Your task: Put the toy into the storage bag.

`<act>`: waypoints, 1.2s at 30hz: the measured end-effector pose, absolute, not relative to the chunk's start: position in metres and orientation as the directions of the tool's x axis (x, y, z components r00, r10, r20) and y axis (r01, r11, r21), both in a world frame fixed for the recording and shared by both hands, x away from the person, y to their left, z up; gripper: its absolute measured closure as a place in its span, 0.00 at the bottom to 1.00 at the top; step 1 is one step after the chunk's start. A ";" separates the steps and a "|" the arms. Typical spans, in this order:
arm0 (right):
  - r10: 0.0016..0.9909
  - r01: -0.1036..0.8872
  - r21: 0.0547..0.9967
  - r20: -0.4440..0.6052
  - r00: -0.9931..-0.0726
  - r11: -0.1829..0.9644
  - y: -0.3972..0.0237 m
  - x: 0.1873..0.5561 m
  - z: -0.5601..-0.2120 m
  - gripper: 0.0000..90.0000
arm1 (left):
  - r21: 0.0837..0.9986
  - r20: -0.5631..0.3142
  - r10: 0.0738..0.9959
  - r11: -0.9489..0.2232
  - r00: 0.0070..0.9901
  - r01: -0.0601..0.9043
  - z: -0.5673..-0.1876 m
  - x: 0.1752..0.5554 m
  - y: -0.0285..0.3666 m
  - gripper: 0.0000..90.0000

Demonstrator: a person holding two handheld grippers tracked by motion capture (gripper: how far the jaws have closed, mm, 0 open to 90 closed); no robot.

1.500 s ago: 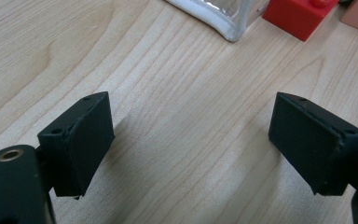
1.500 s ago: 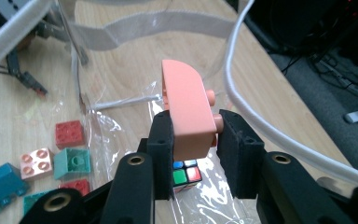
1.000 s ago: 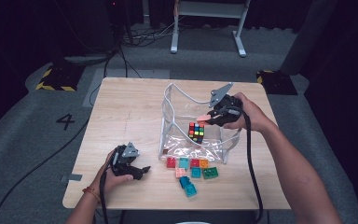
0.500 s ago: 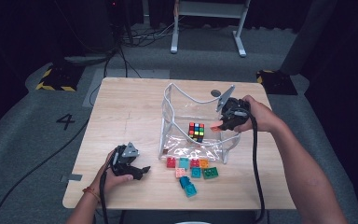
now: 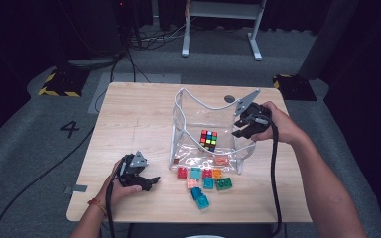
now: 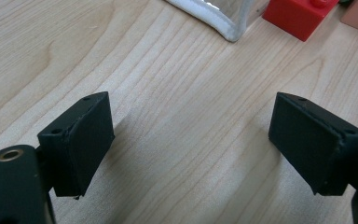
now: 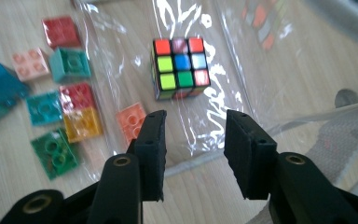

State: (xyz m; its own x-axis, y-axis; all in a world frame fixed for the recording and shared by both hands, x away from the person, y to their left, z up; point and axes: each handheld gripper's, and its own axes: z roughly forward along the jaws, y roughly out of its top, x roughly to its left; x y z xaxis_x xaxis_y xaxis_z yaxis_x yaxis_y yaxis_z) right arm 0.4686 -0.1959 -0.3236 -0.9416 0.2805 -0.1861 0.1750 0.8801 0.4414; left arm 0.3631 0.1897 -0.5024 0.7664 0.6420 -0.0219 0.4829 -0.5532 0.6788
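since a second ago my right gripper (image 5: pixel 243 133) has backed away from the puzzle cube (image 5: pixel 209 140) to the near right rim of the clear bag (image 5: pixel 181 124), and its jaws have just been opening; they now stand apart with only a fold of clear film seen past them. the cube sits alone on the floor of the bag, upright. an orange brick (image 7: pixel 131 120) lies by the bag's front edge; whether inside or under the film i cannot tell. other bricks (image 5: pixel 204 182) lie on the table (image 5: pixel 129 119) just in front. my left gripper (image 5: pixel 149 182) rests on the wood, jaws wide, nothing between them. a red brick (image 6: pixel 300 16) is cut off at the top of the left gripper view.
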 end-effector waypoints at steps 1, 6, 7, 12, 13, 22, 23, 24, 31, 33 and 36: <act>0.282 0.167 0.470 -0.186 -0.941 0.867 -0.198 0.467 -0.322 0.64 | 0.679 -0.022 0.642 -0.553 0.766 0.483 -0.502 0.363 0.190 0.16; 0.339 0.180 0.582 -0.175 -0.924 0.793 -0.213 0.455 -0.313 0.58 | 0.678 -0.022 0.642 -0.553 0.766 0.483 -0.502 0.363 0.190 0.16; 0.351 0.171 0.620 -0.180 -0.919 0.765 -0.218 0.452 -0.312 0.56 | 0.680 -0.021 0.641 -0.554 0.767 0.481 -0.502 0.363 0.190 0.16; 0.390 0.159 0.714 -0.171 -0.905 0.682 -0.234 0.442 -0.307 0.50 | 0.679 -0.022 0.642 -0.553 0.766 0.483 -0.502 0.363 0.190 0.16; 0.397 0.158 0.722 -0.173 -0.902 0.673 -0.237 0.441 -0.307 0.49 | 0.678 -0.023 0.642 -0.553 0.766 0.484 -0.502 0.363 0.190 0.16; 0.493 0.150 0.831 -0.163 -0.855 0.536 -0.264 0.419 -0.300 0.32 | 0.679 -0.022 0.642 -0.553 0.766 0.483 -0.502 0.363 0.190 0.16; 0.505 0.143 0.841 -0.170 -0.846 0.522 -0.270 0.416 -0.300 0.32 | 0.679 -0.022 0.641 -0.553 0.767 0.482 -0.502 0.363 0.190 0.16; 0.513 0.140 0.843 -0.176 -0.840 0.519 -0.273 0.414 -0.300 0.32 | 0.678 -0.022 0.642 -0.553 0.766 0.483 -0.502 0.363 0.190 0.16; 0.565 0.132 0.880 -0.171 -0.807 0.455 -0.296 0.388 -0.305 0.32 | 0.679 -0.022 0.642 -0.553 0.767 0.483 -0.502 0.363 0.190 0.16; 0.576 0.129 0.883 -0.177 -0.798 0.450 -0.302 0.381 -0.311 0.32 | 0.678 -0.022 0.642 -0.554 0.766 0.483 -0.502 0.363 0.190 0.16; 0.582 0.131 0.882 -0.180 -0.793 0.452 -0.310 0.373 -0.325 0.33 | 0.679 -0.022 0.641 -0.554 0.767 0.482 -0.502 0.363 0.190 0.16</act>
